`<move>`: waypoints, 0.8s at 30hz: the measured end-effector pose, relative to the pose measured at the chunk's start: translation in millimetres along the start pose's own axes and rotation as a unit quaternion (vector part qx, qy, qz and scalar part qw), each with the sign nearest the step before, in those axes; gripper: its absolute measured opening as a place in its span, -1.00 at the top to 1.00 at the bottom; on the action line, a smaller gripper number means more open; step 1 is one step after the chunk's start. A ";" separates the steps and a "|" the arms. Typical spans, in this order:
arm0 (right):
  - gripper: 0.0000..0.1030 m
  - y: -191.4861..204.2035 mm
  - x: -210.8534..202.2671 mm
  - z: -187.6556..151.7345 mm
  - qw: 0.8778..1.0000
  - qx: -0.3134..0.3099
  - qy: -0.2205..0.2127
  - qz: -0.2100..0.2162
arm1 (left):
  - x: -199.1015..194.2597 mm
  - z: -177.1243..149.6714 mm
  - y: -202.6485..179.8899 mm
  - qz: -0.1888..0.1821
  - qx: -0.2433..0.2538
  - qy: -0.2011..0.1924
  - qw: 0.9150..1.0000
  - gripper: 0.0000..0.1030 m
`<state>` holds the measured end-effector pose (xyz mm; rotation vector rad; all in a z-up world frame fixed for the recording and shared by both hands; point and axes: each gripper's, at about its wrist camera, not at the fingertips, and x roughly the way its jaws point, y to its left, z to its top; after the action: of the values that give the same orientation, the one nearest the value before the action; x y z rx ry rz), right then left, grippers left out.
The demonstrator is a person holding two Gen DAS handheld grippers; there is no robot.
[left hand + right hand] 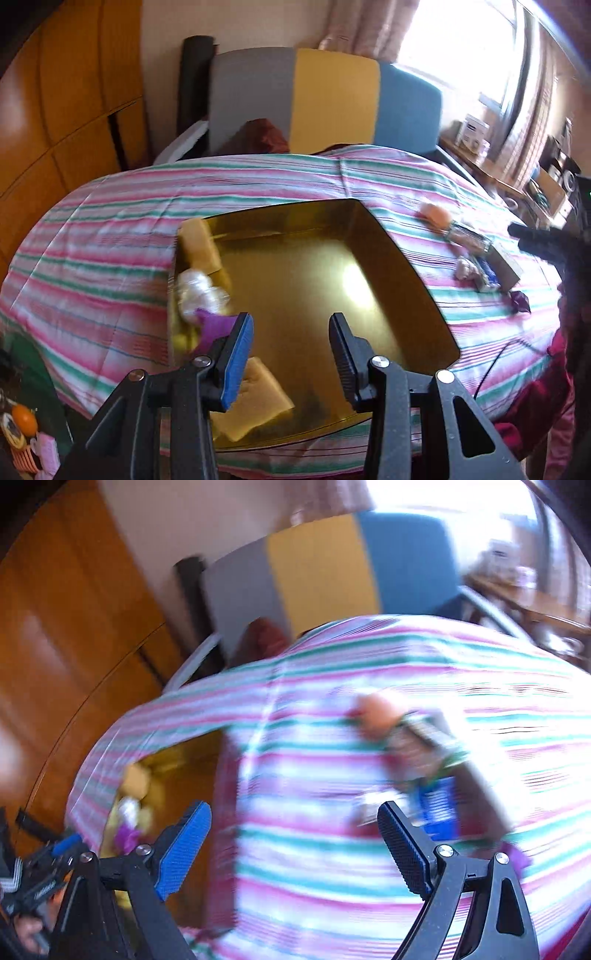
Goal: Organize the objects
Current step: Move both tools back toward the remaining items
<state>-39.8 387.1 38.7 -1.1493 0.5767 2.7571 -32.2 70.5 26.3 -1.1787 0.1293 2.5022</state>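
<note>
Left tool [291, 354] black angular frame, silver round screws, blue ribbed pads, right tool [295, 843] alike

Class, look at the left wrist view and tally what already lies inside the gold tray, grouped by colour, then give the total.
In the gold tray:
Yellow sponge blocks: 2, far one and near one
White crinkly bundle: 1
Purple item: 1
Small yellow item, partly hidden: 1
Total: 5
</note>
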 end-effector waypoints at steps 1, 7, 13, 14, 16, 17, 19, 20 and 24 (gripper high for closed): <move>-0.79 -12.2 -4.5 4.6 1.000 0.010 -0.009 -0.012 | 0.3 1.8 -5.9 -0.003 0.005 0.000 1.000 0.17; -0.80 -93.3 -22.7 24.1 0.989 0.071 -0.065 -0.108 | 11.9 12.2 -36.3 -0.026 0.022 0.024 0.999 0.17; -0.80 -174.5 -31.0 9.6 0.965 0.177 -0.105 -0.163 | 24.1 22.8 -66.2 -0.062 0.038 0.045 0.996 0.17; -0.80 -185.8 -31.2 6.1 0.960 0.202 -0.098 -0.165 | 25.7 25.0 -70.7 -0.066 0.040 0.046 0.996 0.17; -0.80 -202.8 -34.8 3.0 0.953 0.248 -0.104 -0.142 | 29.6 30.9 -82.3 -0.079 0.044 0.050 0.995 0.17; -0.80 -206.4 -37.2 2.2 0.950 0.258 -0.108 -0.140 | 32.4 34.6 -88.1 -0.086 0.045 0.054 0.994 0.17; -0.80 -208.1 -39.5 0.4 0.948 0.264 -0.109 -0.137 | 38.3 42.0 -101.3 -0.104 0.045 0.061 0.992 0.17; -0.80 -208.9 -39.9 0.1 0.948 0.269 -0.109 -0.130 | 41.9 45.8 -107.6 -0.114 0.043 0.066 0.990 0.17; -0.80 -206.0 -39.6 -1.6 0.949 0.274 -0.106 -0.116 | 59.6 61.7 -134.4 -0.140 0.039 0.086 0.986 0.17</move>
<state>37.3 578.8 2.6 -0.7276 1.0165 2.2610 -62.2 227.1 30.7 -1.2827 0.0978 2.1338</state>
